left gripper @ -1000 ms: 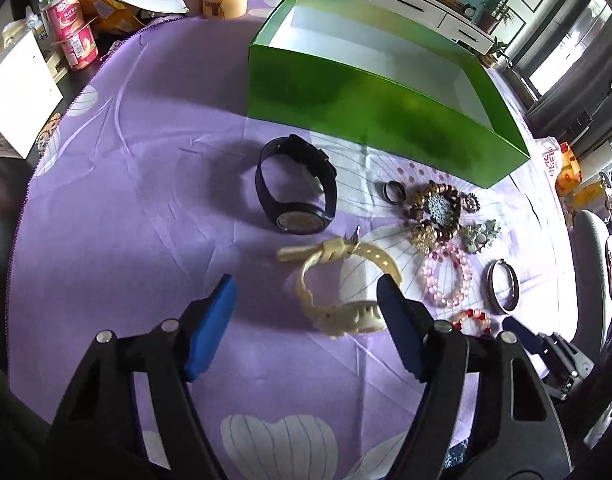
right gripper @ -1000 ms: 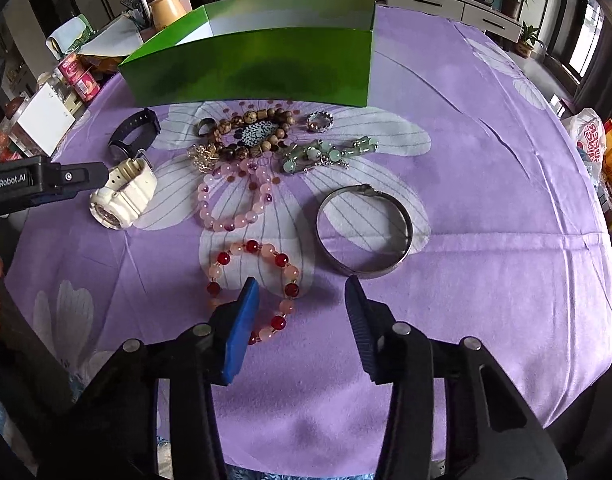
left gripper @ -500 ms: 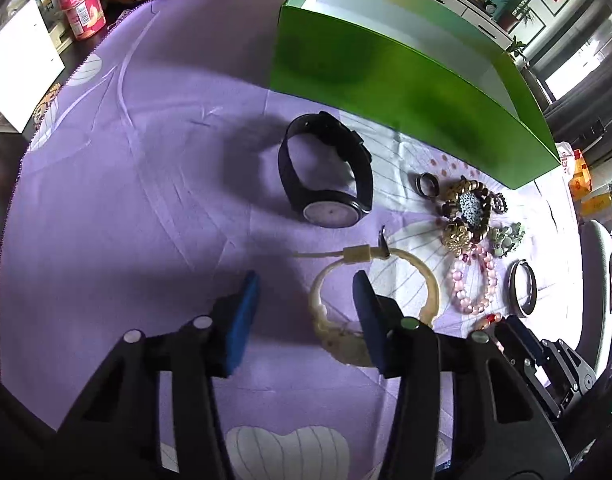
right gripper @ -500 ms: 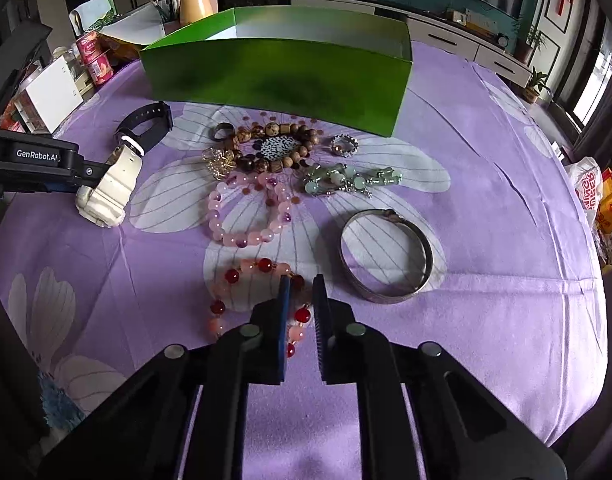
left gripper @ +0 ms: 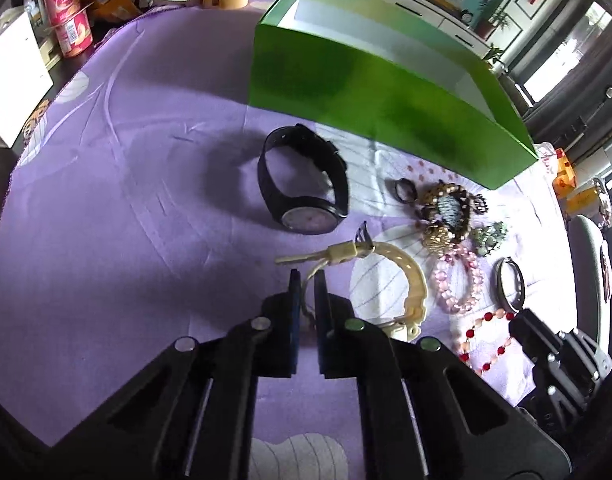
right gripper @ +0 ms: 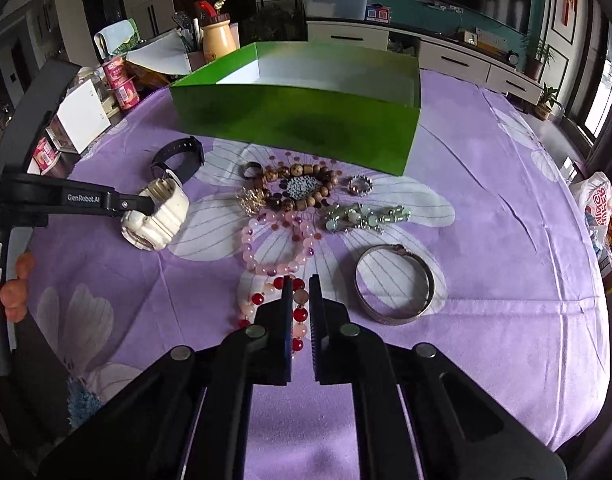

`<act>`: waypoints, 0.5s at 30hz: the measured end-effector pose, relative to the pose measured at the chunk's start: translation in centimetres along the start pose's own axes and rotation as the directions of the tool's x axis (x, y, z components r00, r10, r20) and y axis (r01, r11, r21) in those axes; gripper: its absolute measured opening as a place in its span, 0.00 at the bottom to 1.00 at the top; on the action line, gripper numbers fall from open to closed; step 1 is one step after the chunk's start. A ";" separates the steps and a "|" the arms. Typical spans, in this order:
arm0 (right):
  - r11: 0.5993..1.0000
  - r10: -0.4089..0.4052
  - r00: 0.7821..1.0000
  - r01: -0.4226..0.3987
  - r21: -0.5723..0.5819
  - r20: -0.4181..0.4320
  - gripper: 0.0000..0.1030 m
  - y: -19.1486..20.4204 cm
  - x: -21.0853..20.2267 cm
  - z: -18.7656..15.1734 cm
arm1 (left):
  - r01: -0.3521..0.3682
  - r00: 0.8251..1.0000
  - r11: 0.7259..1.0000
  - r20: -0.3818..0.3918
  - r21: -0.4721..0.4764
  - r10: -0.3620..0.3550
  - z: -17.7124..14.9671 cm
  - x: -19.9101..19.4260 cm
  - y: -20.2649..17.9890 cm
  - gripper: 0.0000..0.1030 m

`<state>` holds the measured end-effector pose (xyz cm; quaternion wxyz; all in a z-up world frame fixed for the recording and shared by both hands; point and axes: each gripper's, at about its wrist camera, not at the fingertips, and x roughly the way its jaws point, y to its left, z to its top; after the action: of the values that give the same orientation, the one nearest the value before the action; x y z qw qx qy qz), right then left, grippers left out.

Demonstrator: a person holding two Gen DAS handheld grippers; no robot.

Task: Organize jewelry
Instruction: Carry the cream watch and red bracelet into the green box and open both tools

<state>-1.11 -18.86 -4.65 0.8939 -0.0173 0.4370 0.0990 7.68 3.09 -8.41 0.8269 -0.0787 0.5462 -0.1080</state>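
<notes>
A cream watch (left gripper: 401,276) lies on the purple cloth. My left gripper (left gripper: 306,276) is closing its jaws on the watch's strap, and the pads press on it. The right wrist view shows that gripper (right gripper: 146,204) reaching in from the left to the cream watch (right gripper: 156,218). My right gripper (right gripper: 300,284) is shut on a red-and-pink bead bracelet (right gripper: 262,300), part of which sits between the pads. An open green box (right gripper: 298,120) stands behind the jewelry. A black watch (left gripper: 306,184) lies near the box.
A silver bangle (right gripper: 393,288), a pink bead bracelet (right gripper: 278,240), a wooden bead bracelet (right gripper: 302,184), a jade piece (right gripper: 361,216) and small rings lie between the grippers and the box. Red cans (right gripper: 124,84) and a yellow jar (right gripper: 218,38) stand at the back left. Snack bags (right gripper: 597,208) sit at the right edge.
Both grippers went from open to shut. The left one closed on the cream watch's strap. The right one closed on the red-and-pink bracelet and rose a little.
</notes>
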 end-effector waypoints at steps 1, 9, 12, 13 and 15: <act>1.000 0.001 1.000 -0.001 -0.002 0.010 0.07 0.1 -0.3 0.2 | 0.004 1.000 1.000 0.004 -0.002 -0.004 -0.2 -0.1 -0.1 0.06; 1.000 0.017 0.996 -0.015 -0.023 0.093 0.07 0.2 -2.7 2.1 | 0.029 0.995 0.999 0.093 0.027 -0.031 0.7 -3.9 -0.4 0.06; 1.000 0.016 0.993 -0.013 -0.025 0.118 0.07 -0.2 -3.2 3.3 | 0.040 0.993 0.999 0.112 0.036 -0.044 1.3 -5.2 -0.4 0.06; 1.000 0.017 0.992 -0.014 -0.021 0.128 0.07 -0.5 -3.3 3.8 | 0.041 0.992 0.998 0.117 0.041 -0.046 1.5 -5.1 -0.7 0.06; 1.000 0.020 0.989 -0.018 -0.014 0.144 0.07 -1.0 -3.5 4.9 | 0.041 0.991 0.998 0.123 0.049 -0.047 2.3 -5.5 -0.9 0.06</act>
<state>0.79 -19.88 1.01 0.9219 -0.0117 0.3708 0.1114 7.58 3.72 -2.43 0.8583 -0.0783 0.4893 -0.1338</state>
